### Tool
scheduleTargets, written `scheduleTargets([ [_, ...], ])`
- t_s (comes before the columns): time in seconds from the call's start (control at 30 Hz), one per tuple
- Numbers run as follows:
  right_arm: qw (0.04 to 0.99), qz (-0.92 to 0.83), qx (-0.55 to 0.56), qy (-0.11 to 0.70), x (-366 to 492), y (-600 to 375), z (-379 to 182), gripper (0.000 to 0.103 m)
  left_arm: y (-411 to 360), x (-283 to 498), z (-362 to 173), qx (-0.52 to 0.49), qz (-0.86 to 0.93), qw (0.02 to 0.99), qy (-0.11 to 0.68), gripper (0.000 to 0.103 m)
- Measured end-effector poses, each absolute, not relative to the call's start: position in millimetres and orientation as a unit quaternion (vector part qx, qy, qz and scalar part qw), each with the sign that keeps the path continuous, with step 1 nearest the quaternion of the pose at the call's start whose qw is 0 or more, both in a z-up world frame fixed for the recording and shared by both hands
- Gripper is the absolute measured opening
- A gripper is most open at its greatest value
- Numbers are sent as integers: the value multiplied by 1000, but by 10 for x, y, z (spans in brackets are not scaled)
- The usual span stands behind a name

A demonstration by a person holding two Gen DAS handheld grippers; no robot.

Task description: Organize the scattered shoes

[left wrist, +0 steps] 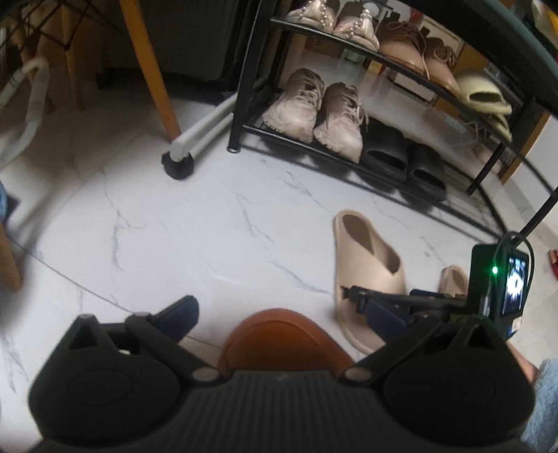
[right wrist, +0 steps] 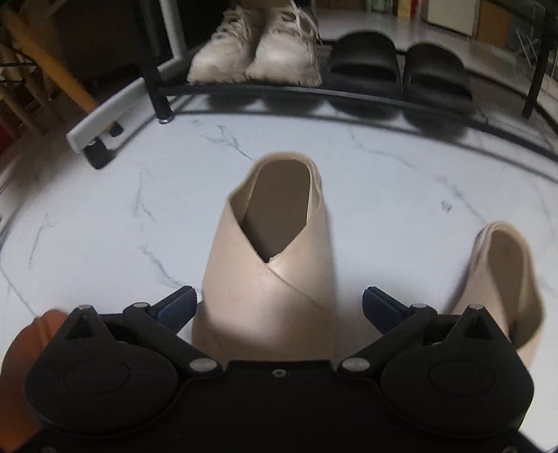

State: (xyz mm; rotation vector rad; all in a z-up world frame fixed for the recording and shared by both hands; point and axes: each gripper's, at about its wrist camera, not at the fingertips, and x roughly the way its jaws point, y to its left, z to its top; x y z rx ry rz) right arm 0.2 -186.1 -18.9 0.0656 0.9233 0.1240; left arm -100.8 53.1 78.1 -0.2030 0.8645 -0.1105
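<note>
On my left wrist feed, the left gripper (left wrist: 282, 313) hung low over the white marble floor (left wrist: 174, 237) with its fingers spread wide, and a brown-orange slipper (left wrist: 282, 338) sat between them; I could not tell whether either pad touched it. Off to the right on that feed lay a beige slide (left wrist: 366, 275) on the floor, heel toward the shoe rack (left wrist: 240, 104), with the right gripper (left wrist: 376, 306) reaching in at its toe end, and a second beige slide (left wrist: 453, 278) peeked out just behind that gripper. On my right wrist feed the right gripper (right wrist: 279, 303) was released too, its blue-tipped fingers (right wrist: 178, 303) standing to either side of the near end of the beige slide (right wrist: 268, 278); the left pad looked just beside the slide's edge, while the right pad was clearly apart from it. The second beige slide (right wrist: 502, 278) rested on the floor (right wrist: 104, 226) near the first one, to its right and not touching it. The brown-orange slipper (right wrist: 31, 334) showed at the lower left edge of that feed. On the rack's bottom shelf (right wrist: 314, 91) sat a pair of pale sneakers (right wrist: 254, 52) with a pair of black slides (right wrist: 401, 66) beside them. In the left wrist view the upper shelves held more pale shoes (left wrist: 334, 21), tan laced shoes (left wrist: 418, 55) and olive slides (left wrist: 484, 96).
</note>
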Motion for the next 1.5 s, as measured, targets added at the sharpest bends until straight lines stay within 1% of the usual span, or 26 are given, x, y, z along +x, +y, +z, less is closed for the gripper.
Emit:
scheduleTargets([
  [0.03, 894, 58, 35, 443, 27, -1850, -228, 98, 521, -1002, 775, -92, -49, 902, 418, 102],
  [0.17, 892, 65, 15, 446, 96, -1781, -329, 94, 498, -955, 759, -80, -38, 902, 422, 102],
  [0.33, 897, 72, -5, 435, 130, -1732, -367, 91, 476, -887, 744, -62, -31, 904, 422, 102],
  [0.47, 896, 67, 8, 439, 171, -1775, -331, 90, 456, -848, 739, -48, -33, 905, 421, 102],
  [0.57, 891, 55, 82, 444, 203, -1940, -240, 89, 442, -818, 736, -37, -34, 906, 420, 102],
  [0.63, 880, 42, 175, 440, 192, -2152, -136, 89, 425, -832, 719, -37, -37, 907, 417, 102],
  [0.73, 861, 29, 278, 426, 123, -2422, 7, 89, 401, -860, 709, -43, -56, 906, 417, 102],
  [0.8, 851, 20, 327, 411, 55, -2585, 119, 89, 377, -882, 708, -40, -67, 906, 416, 102],
  [0.83, 855, 12, 327, 401, 28, -2640, 200, 89, 369, -896, 710, -40, -72, 907, 413, 102],
  [0.97, 883, -25, 301, 359, -64, -2824, 532, 89, 310, -919, 688, -36, -87, 906, 413, 102],
  [1.03, 908, -55, 259, 326, -57, -2963, 727, 89, 307, -913, 676, -38, -89, 905, 414, 102],
  [1.13, 927, -86, 209, 300, 85, -3259, 861, 89, 308, -869, 650, -66, -79, 905, 412, 102],
  [1.23, 936, -107, 149, 301, 340, -3637, 849, 89, 195, -771, 630, -113, -58, 905, 406, 102],
  [1.3, 941, -122, 95, 302, 506, -3801, 795, 89, 17, -722, 618, -133, -66, 912, 383, 102],
  [1.33, 944, -132, 57, 298, 637, -3924, 743, 89, -101, -701, 600, -130, -71, 918, 369, 102],
  [1.4, 947, -136, 26, 290, 829, -4093, 663, 89, -348, -658, 541, -111, -83, 930, 341, 102],
  [1.5, 950, -136, -2, 281, 1196, -4349, 524, 89, -560, -592, 438, -81, -91, 940, 320, 102],
])
